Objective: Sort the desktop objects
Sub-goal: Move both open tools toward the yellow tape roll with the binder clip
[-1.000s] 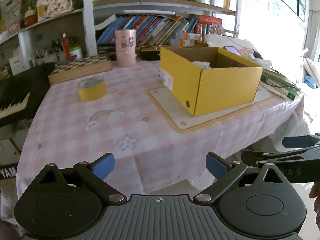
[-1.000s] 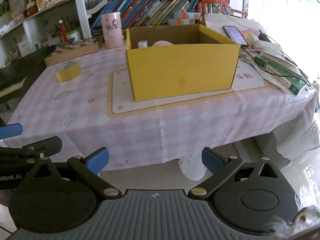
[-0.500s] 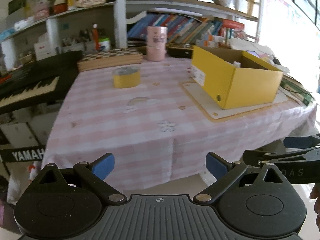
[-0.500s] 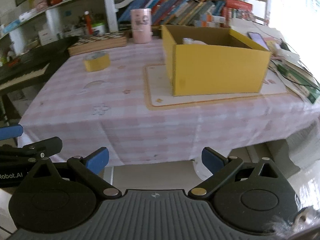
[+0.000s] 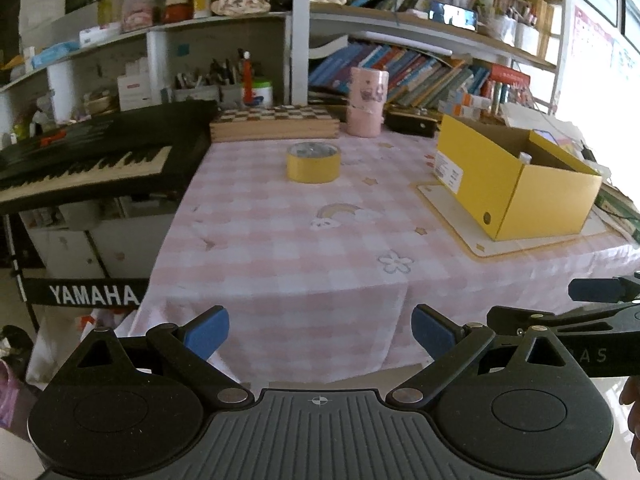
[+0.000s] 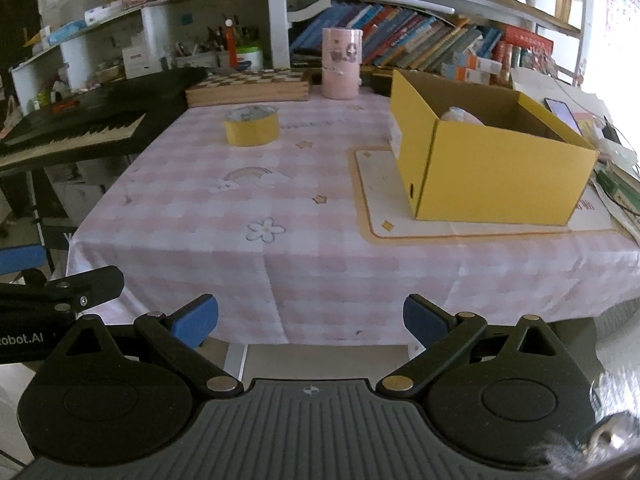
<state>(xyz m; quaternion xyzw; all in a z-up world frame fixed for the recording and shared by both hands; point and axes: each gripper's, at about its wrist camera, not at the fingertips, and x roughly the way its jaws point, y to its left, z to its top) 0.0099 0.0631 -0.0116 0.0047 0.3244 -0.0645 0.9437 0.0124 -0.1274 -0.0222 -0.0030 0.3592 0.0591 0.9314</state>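
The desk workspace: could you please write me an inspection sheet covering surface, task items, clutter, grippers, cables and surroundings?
Surface: pink checked tablecloth, mostly bare, with a cream mat under the box.
Job's things: yellow tape roll standing alone, far left; open yellow cardboard box on the mat, a pale item inside.
Clutter: pink cylindrical container and chessboard case at the back edge; phone and books right of the box.
Grippers: left gripper and right gripper both open, empty, short of the table.
Cables: thin cords at the far right edge.
Surroundings: Yamaha keyboard left, bookshelves behind.

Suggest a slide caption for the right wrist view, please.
Open right gripper faces a table with tape roll and yellow box.
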